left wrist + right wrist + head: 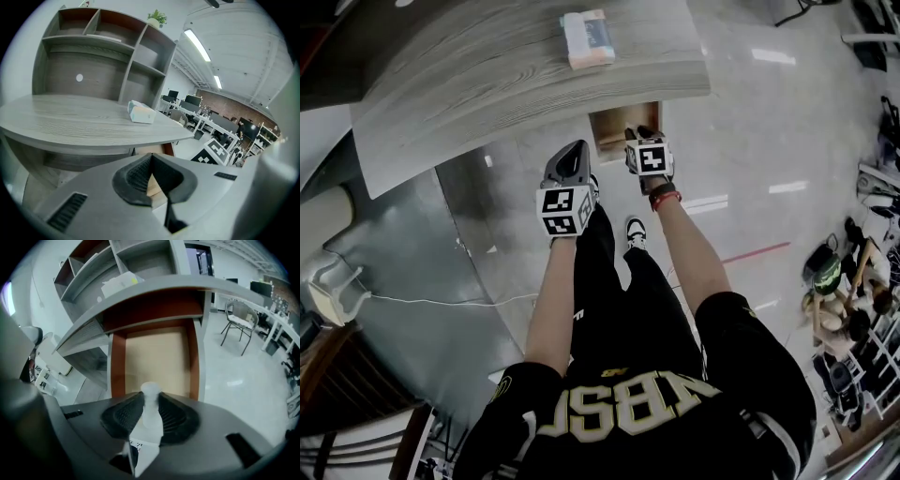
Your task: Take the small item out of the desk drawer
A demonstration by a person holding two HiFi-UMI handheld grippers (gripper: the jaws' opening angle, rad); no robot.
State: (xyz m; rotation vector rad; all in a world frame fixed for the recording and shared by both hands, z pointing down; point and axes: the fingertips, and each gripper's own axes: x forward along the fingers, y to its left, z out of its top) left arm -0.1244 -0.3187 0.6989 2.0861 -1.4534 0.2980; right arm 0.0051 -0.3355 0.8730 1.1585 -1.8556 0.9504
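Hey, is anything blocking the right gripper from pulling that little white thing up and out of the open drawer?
Nothing visible does. The right gripper is shut on the small white item at the near end of the drawer; the desktop overhangs only the part farther back.

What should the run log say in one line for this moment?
right tongs: shut on small white item | drawer: open, below item | left tongs: shut, empty
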